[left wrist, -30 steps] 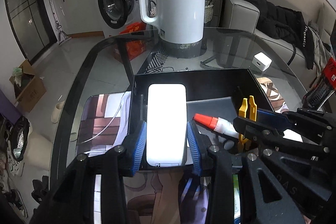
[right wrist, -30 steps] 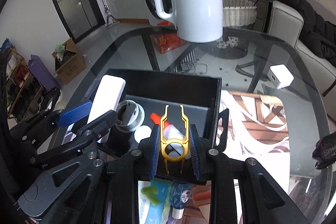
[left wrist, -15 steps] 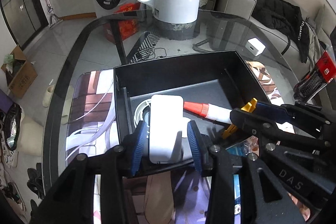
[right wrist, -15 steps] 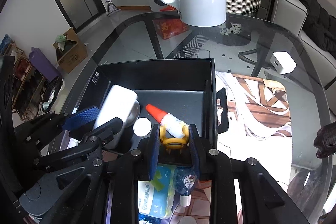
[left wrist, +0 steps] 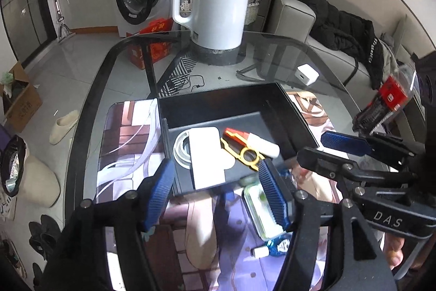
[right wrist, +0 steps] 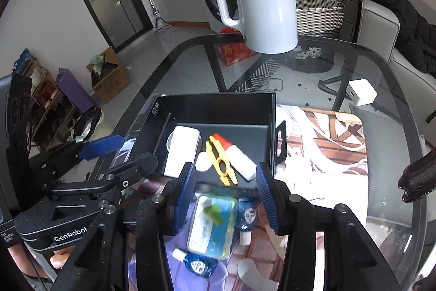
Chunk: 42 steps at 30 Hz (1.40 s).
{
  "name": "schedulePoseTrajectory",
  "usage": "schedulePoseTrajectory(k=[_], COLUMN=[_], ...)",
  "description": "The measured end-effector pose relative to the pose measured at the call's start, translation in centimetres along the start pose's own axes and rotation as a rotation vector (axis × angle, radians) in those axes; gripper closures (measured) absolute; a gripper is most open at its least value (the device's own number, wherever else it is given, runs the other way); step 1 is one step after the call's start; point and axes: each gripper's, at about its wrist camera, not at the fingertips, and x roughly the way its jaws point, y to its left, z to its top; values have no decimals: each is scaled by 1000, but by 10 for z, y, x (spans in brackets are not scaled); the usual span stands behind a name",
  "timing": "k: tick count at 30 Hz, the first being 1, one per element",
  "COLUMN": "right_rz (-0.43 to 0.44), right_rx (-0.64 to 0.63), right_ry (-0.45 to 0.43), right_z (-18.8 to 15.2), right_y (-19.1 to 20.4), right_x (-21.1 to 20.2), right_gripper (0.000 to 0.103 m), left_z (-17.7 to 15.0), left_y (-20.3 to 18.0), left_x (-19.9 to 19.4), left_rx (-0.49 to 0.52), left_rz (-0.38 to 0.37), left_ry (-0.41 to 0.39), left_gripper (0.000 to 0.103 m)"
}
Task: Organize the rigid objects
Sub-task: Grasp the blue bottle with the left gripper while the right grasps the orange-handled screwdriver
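On the glass table point(right wrist: 354, 67) a black tray point(right wrist: 215, 107) sits at the left edge of a printed mat point(right wrist: 327, 138), and inside it, from left to right, lie a white power bank point(right wrist: 182, 152) resting partly over a white ring-shaped object point(left wrist: 180, 147), a small white disc point(right wrist: 202, 162), a yellow clip point(right wrist: 221, 164) and a white glue bottle with an orange cap point(right wrist: 238, 156), the clip lying against the bottle's side. The left gripper point(left wrist: 215, 188) hangs over the near edge of the tray with its blue pads spread; its jaws have just been opening, and the power bank lies in the tray free of both pads. To its right, the right gripper point(right wrist: 226, 199) is likewise spread over the tray's near rim, its jaws also just opened, with the yellow clip lying loose beyond them and nothing pinched. Below the right gripper, on the mat outside the tray, lie a clear flat packet with green and blue contents point(right wrist: 211, 227) and two small blue bottles with white caps point(right wrist: 246, 218). Beyond the tray stands a white electric kettle point(right wrist: 265, 7), and to the right a small white charger block point(right wrist: 362, 92) rests on the glass.
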Motion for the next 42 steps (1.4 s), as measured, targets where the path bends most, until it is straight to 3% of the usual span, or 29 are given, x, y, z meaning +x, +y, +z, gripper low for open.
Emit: schedulePoseTrajectory(k=[7,13,16,22,27,30,31,35,38,41,42], right_rz=[-42,-90,-133,-98,-27,5,7,-56,-69,-103,-97], right_rx=[-26,33,35,43,84,80,80,68,67,38,36], right_ry=[55,119,98,135,248,278,270,212,221,236,247], right_z=[-17,-28,-27,-28,-42,-51,-53,-50,-44,-44,-46], right_y=[-10,-42,-53,-67,-71,-66,-64,-61,-65,-63,-62], right_x=[0,22,30,53,55,49,46,46,59,60,58], right_gripper=[56,56,56,56,56,56,56,56,56,76,76], left_z=[-29,-59,-71,-81,-84,-85,-86,-83,-88,-90,-91], left_y=[-22,-61,-76,-86,-85,-83,-83,-80,-79,-73,-70], left_x=[-4,12,23,40,46,49,51,50,45,42,41], left_rx=[91,254,319,368,375,388,389,372,372,357,350], left_rz=[-56,-116,-99,-87,-61,-46,-45,-75,-69,-60,-59], left_ry=[69,175,204,255,269,284,292,309,311,315,318], left_gripper=[29,28,28,28,28,35,44,62,66,66,66])
